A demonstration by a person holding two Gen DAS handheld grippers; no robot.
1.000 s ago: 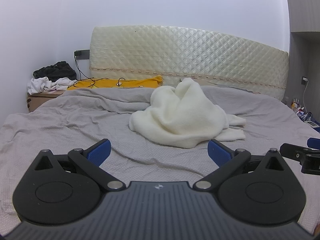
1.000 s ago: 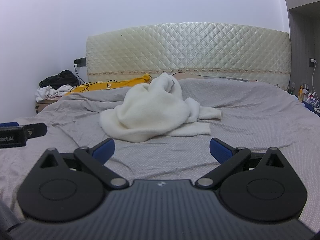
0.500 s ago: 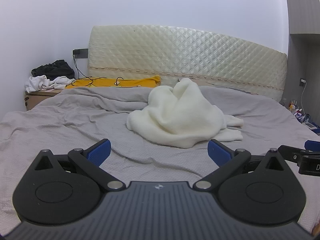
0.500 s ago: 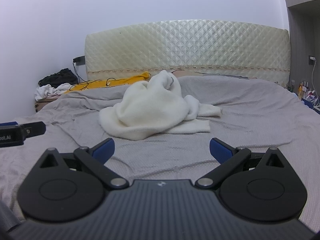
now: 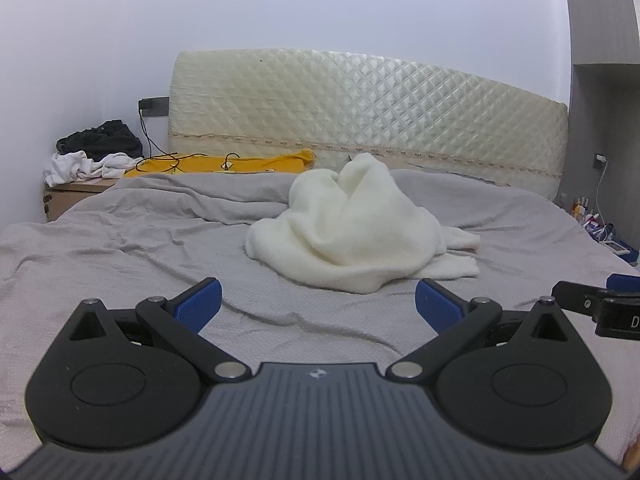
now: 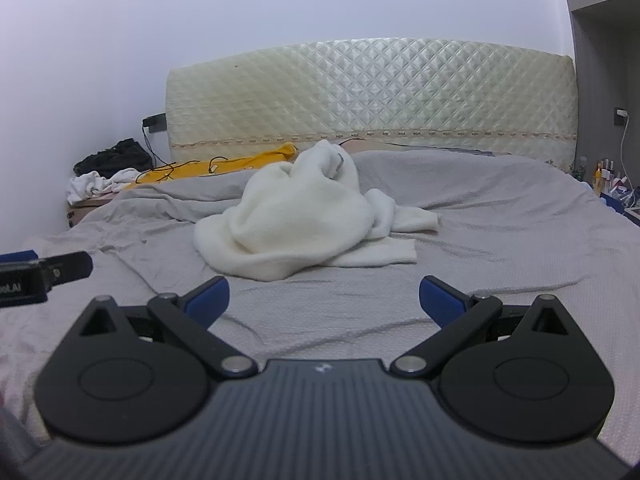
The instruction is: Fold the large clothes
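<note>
A crumpled cream-white fleece garment lies heaped in the middle of the grey bed, one sleeve trailing to the right. My left gripper hovers over the sheet in front of the heap, open, with nothing between its blue pads. My right gripper hangs the same way, open and empty, a little short of the garment. The right gripper's tip shows at the right edge of the left wrist view, and the left gripper's tip at the left edge of the right wrist view.
A quilted cream headboard stands behind the bed. A yellow cloth with black cables lies at the bed's head. A bedside cabinet at left carries black and white clothes. Small bottles and a charger cable sit at the far right.
Both grippers have drifted slightly forward and lower toward the garment; the heap looks a bit nearer. Both stay open, and the garment has not moved.
</note>
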